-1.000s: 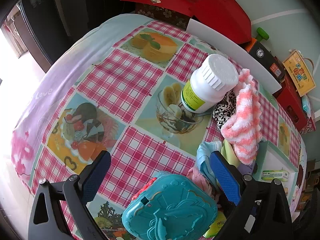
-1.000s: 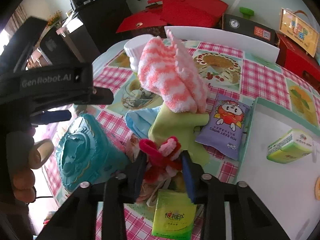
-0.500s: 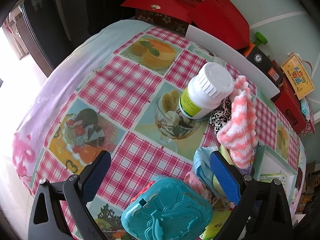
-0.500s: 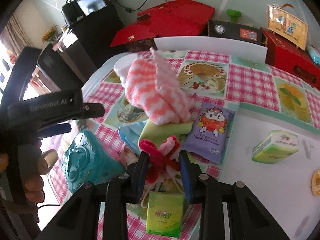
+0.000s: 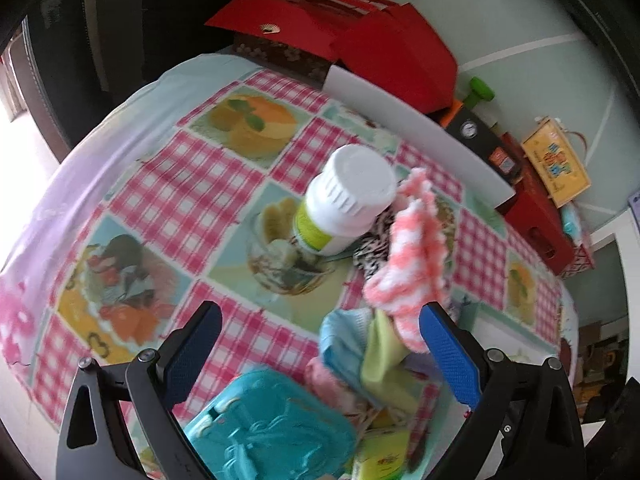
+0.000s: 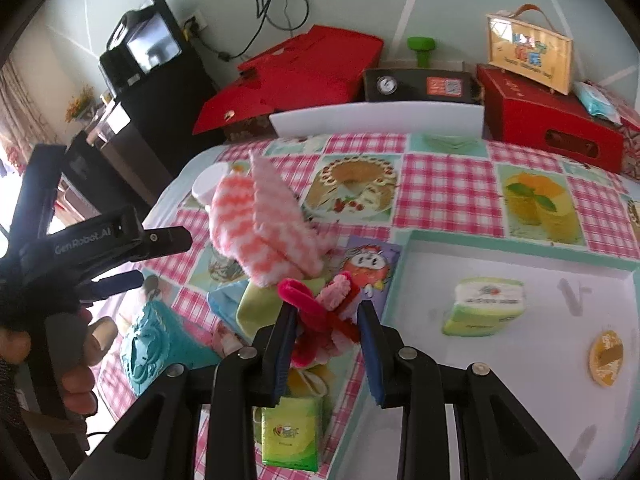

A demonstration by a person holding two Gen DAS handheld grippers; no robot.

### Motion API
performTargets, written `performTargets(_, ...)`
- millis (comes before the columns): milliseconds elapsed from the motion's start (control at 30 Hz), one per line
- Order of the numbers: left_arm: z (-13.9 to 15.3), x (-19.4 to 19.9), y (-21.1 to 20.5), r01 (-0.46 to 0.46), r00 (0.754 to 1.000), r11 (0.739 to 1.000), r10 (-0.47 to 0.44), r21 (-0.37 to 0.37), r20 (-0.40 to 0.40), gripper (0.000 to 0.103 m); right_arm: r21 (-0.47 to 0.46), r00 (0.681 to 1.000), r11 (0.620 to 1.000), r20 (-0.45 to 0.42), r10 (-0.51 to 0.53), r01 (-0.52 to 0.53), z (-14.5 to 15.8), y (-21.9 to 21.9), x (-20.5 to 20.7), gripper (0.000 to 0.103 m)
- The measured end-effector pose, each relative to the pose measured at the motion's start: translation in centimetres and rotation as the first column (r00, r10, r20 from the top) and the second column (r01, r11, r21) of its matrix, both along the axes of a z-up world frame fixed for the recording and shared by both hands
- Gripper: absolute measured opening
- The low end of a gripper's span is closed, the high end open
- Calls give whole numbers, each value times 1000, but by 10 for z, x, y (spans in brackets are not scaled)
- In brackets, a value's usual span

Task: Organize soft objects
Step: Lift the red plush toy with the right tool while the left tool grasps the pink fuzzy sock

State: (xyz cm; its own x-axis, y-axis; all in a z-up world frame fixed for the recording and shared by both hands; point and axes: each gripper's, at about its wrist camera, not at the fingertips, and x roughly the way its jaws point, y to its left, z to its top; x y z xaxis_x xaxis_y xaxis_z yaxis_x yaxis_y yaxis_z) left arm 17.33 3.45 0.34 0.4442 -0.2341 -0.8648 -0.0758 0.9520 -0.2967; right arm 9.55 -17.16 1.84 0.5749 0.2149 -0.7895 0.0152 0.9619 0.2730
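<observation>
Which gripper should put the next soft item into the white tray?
Right. The right gripper is already shut on the pink fluffy toy, beside the tray. The left gripper is open and empty, over the pile.

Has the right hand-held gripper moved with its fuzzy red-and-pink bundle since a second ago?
Yes. The right hand-held gripper now holds the bundle nearer the white tray, farther from the teal plastic case.

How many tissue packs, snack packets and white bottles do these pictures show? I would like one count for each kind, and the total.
Green tissue packs: 2 (one in the white tray, one on the checked tablecloth below the right gripper)
Purple snack packet: 1
White plastic bottle with green label: 1
Total: 4
</observation>
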Motion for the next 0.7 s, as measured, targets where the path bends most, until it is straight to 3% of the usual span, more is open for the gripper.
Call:
performTargets(267,9,5,-10,1,996,998,4,-61,86,99,13,998,998,35,-61,61,16,-24,-11,33)
performTargets(567,10,15,-58,102,984,990,-115,102,135,99,7,985,989,82,-150,150,37,-57,-27,33)
performTargets(700,-1,22,-70,126,982,986,-139,105,126,99,19,977,981,96,-192,192,43,-73,-34,33)
